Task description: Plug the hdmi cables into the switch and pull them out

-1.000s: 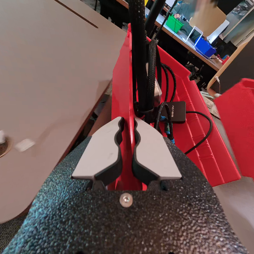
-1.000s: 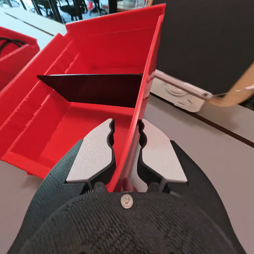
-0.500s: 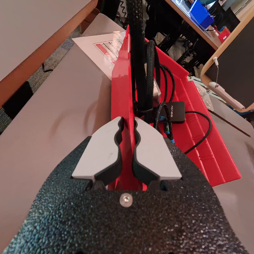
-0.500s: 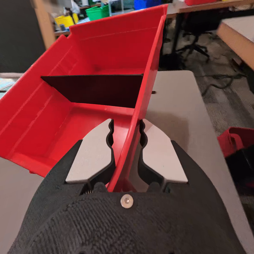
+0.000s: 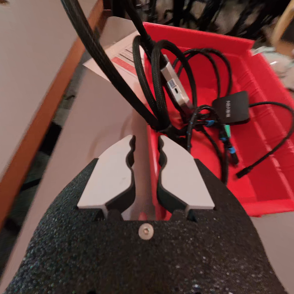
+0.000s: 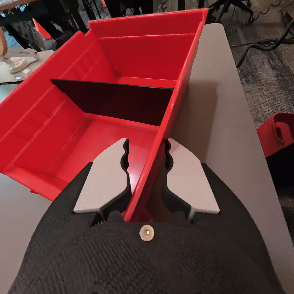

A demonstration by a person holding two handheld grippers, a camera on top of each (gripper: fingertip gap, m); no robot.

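Observation:
A red bin [image 5: 254, 159] on the grey table holds the black HDMI switch [image 5: 230, 109], a silver adapter [image 5: 173, 82] and several coiled black braided cables [image 5: 159, 89] with blue and green plug ends. My left gripper [image 5: 146, 140] is open and straddles the bin's left wall, with a gap on its left side. A second red bin [image 6: 47, 127] with a black divider [image 6: 119, 103] holds nothing that I can see. My right gripper [image 6: 146, 140] is open and straddles that bin's right wall.
A white sheet with red markings [image 5: 120, 60] lies behind the cable bin. A wood-edged table [image 5: 47, 79] stands to the left across a gap. The table's right edge [image 6: 238, 111] drops to carpet, where another red container [image 6: 276, 135] stands. A white clamp base [image 6: 20, 60] is at far left.
Both bins swung round with my grippers and now rest on the table. Both grippers' fingers have spread apart and let go of the bin walls, the left more clearly.

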